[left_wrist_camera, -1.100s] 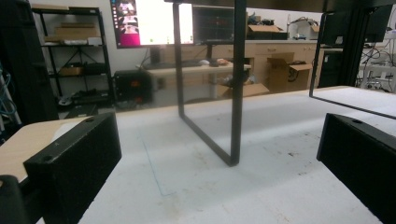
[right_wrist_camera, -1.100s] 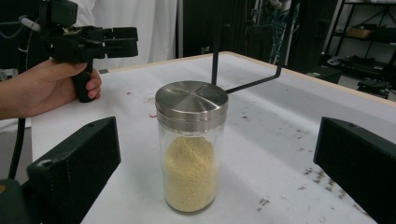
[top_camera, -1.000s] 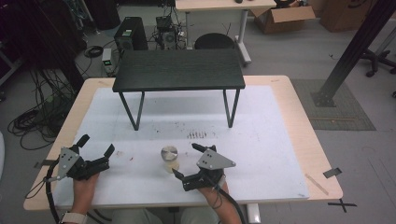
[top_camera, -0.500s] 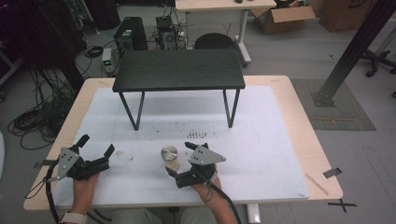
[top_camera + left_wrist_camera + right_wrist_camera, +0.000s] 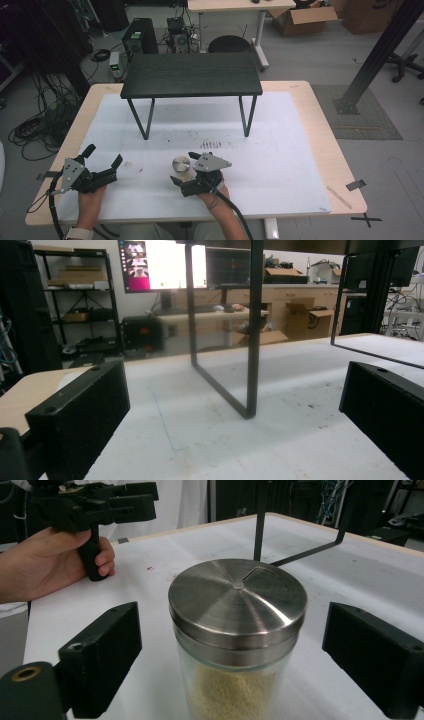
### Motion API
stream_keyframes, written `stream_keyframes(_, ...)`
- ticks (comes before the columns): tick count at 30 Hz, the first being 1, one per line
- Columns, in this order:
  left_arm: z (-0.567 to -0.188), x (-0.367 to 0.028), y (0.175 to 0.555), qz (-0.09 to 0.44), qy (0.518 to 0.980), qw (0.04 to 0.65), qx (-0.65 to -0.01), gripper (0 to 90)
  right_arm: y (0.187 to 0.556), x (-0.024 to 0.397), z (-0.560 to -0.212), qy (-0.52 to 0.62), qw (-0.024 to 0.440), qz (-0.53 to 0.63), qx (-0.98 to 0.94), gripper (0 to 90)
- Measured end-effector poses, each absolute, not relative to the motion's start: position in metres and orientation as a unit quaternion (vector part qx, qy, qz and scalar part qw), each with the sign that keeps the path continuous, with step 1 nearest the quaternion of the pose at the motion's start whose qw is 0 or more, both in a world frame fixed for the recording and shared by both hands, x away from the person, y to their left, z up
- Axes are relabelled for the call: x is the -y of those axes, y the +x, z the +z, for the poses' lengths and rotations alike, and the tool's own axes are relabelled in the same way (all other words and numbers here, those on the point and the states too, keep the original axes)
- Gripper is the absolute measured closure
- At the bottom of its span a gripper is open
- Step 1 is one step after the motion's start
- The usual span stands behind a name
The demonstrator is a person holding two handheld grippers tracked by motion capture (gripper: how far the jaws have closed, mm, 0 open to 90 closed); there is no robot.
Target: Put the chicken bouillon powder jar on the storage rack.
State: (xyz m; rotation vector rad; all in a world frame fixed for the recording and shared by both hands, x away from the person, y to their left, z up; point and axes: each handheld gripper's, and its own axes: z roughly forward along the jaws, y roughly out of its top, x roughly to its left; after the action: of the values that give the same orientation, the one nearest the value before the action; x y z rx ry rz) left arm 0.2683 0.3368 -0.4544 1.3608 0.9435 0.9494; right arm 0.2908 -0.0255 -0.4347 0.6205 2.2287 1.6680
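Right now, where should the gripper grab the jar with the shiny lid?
Probably around the glass body, just under the metal lid. The jar stands upright and is round, so the jaws fit either side. The right gripper already comes in level from the near side, with the jar between its jaws, which have just been closing without touching it yet.

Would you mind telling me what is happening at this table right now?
A person holds a claw in each hand. The right claw has just been closing around a glass jar with a brushed steel lid, its pads not yet touching. The left claw rests open on the white table.
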Motion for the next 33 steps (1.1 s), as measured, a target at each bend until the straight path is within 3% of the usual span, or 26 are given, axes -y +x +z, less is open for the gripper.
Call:
stream_keyframes(8,-0.4545,-0.337,0.2682,0.406,0.581,0.579,-0.403,0.2,0.2932,0.0218,-0.4375,0.214,0.132,0.578,-0.777,14.4)
stream_keyframes(17,-0.4545,-0.3372,0.268,0.406,0.581,0.579,-0.403,0.2,0.2931,0.0201,-0.4378,0.203,0.126,0.581,-0.778,29.5)
stream_keyframes(33,-0.4545,-0.3372,0.268,0.406,0.58,0.58,-0.403,0.2,0.2956,0.0238,-0.4384,0.207,0.127,0.59,-0.77,40.4)
